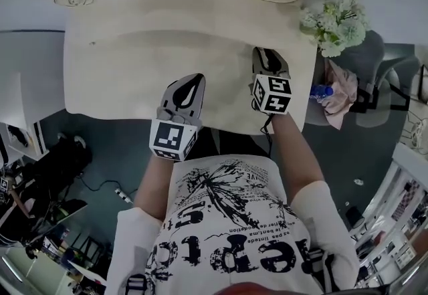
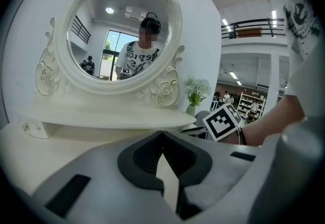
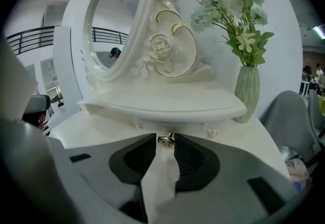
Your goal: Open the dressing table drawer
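The white dressing table fills the head view, with both grippers over its near half. In the right gripper view a small gold drawer knob sits under the curved shelf, right between the tips of my right gripper. Its jaws stand a little apart and the pads do not seem to press on the knob. In the head view the right gripper reaches further in than the left gripper. My left gripper has its tips together with nothing in them, over the tabletop.
An oval mirror in a carved frame stands at the back. A green vase of white flowers is on the table's right end. A grey chair with a pink cloth and a blue bottle stands right of the table.
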